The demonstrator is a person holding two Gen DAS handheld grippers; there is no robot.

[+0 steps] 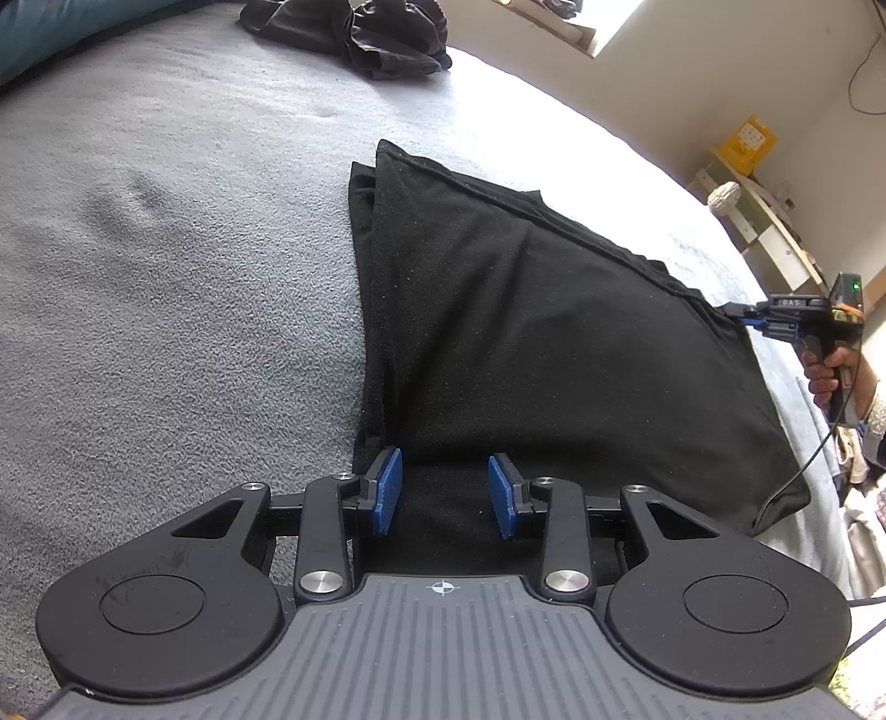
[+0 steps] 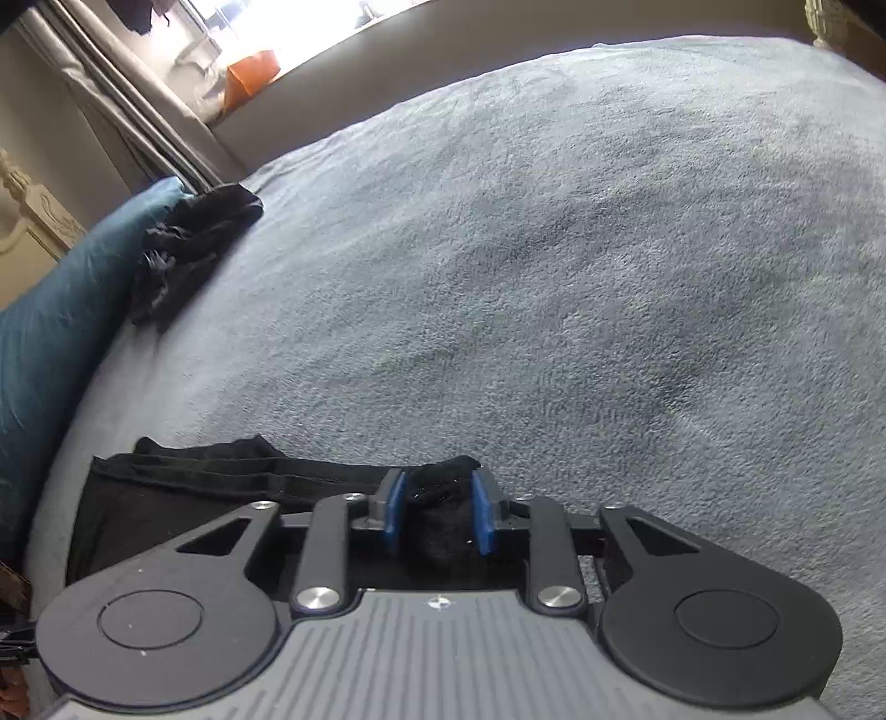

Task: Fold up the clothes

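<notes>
The folded black cotton garment (image 1: 531,343) lies on the grey fleece-covered bed (image 1: 166,277), spreading ahead of the left hand-held gripper (image 1: 446,495), whose jaws stand apart over its near edge, while the right hand-held gripper (image 2: 437,512) is clamped on a far corner.

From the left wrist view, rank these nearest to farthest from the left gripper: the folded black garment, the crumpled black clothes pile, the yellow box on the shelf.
1. Folded black garment: directly under and ahead of the left gripper, on the grey blanket.
2. Crumpled black clothes pile: far end of the bed, ahead.
3. Yellow box: off the bed, on the shelf by the wall, upper right.
</notes>
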